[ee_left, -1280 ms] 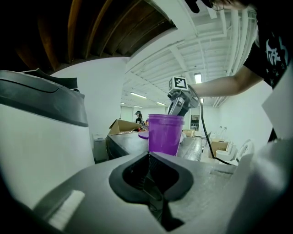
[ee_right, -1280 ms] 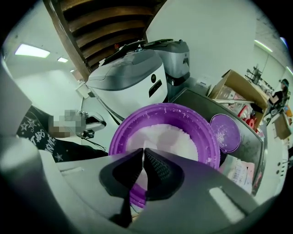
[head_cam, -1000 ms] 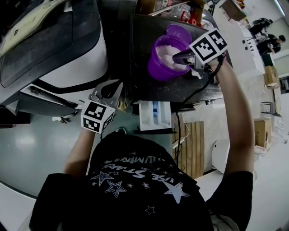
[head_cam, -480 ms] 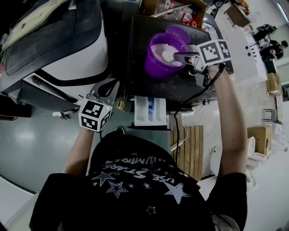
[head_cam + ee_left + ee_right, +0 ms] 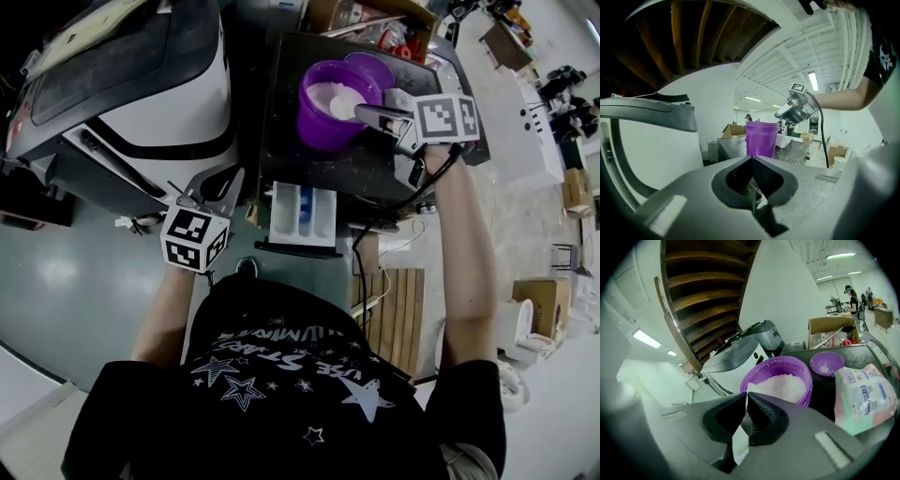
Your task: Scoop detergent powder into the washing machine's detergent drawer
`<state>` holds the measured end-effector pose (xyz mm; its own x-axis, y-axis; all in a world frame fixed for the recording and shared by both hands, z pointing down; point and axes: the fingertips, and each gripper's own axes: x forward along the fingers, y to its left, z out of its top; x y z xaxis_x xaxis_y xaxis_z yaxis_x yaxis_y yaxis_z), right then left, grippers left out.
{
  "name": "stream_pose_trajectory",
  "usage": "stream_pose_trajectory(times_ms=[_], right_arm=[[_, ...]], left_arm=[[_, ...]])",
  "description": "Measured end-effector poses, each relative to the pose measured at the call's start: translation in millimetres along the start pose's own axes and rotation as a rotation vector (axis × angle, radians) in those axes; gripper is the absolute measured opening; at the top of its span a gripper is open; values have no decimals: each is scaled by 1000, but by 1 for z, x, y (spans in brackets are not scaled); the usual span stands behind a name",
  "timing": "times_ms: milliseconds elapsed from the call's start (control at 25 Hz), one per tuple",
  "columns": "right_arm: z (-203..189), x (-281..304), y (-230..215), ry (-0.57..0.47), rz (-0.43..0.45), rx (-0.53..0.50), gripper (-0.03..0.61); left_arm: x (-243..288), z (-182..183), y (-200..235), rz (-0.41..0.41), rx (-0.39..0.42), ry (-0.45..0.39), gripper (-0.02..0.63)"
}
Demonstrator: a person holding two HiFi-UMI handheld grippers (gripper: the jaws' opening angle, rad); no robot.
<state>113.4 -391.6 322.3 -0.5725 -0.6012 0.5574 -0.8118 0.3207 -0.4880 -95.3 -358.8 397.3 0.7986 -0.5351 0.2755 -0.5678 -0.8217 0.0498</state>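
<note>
A purple tub [image 5: 337,101] of white detergent powder stands on the dark machine top [image 5: 309,169]. My right gripper [image 5: 364,114] hovers at the tub's right rim, shut on the flat white handle of a scoop [image 5: 739,442]; the scoop's bowl is hidden. In the right gripper view the tub [image 5: 780,380] lies just beyond the jaws. The white detergent drawer [image 5: 302,214] is pulled out below the tub. My left gripper [image 5: 199,195] hangs shut and empty to the drawer's left, level with the tub [image 5: 761,138].
The tub's purple lid [image 5: 371,67] lies behind it, dusted with powder. A detergent bag [image 5: 862,394] lies to the tub's right. A white washing machine with a dark door [image 5: 141,103] fills the left. Cardboard boxes [image 5: 370,17] stand at the back.
My right gripper has drawn back from over the powder to the tub's right rim. The left gripper has barely moved. The head view has shifted, so everything sits higher.
</note>
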Motion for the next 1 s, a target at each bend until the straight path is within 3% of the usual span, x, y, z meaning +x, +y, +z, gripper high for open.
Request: stream_pose_trajectory(times_ms=[280,440,680,1000], right_arm=[[5,-19,2,-151,38,93,37],[8,-22,5,-224,128,149,37],[-5,-33,27,-263,219,201,37],[-59,-22,48,-237,313,236,37]], left_arm=[[-19,-7,-23,33,-14,9,0],[-25,-14,-35,42,-16,18,0],[-36,-19,-44,62,-19,34,0],[-42,-32,-56,80,-25,59,0]])
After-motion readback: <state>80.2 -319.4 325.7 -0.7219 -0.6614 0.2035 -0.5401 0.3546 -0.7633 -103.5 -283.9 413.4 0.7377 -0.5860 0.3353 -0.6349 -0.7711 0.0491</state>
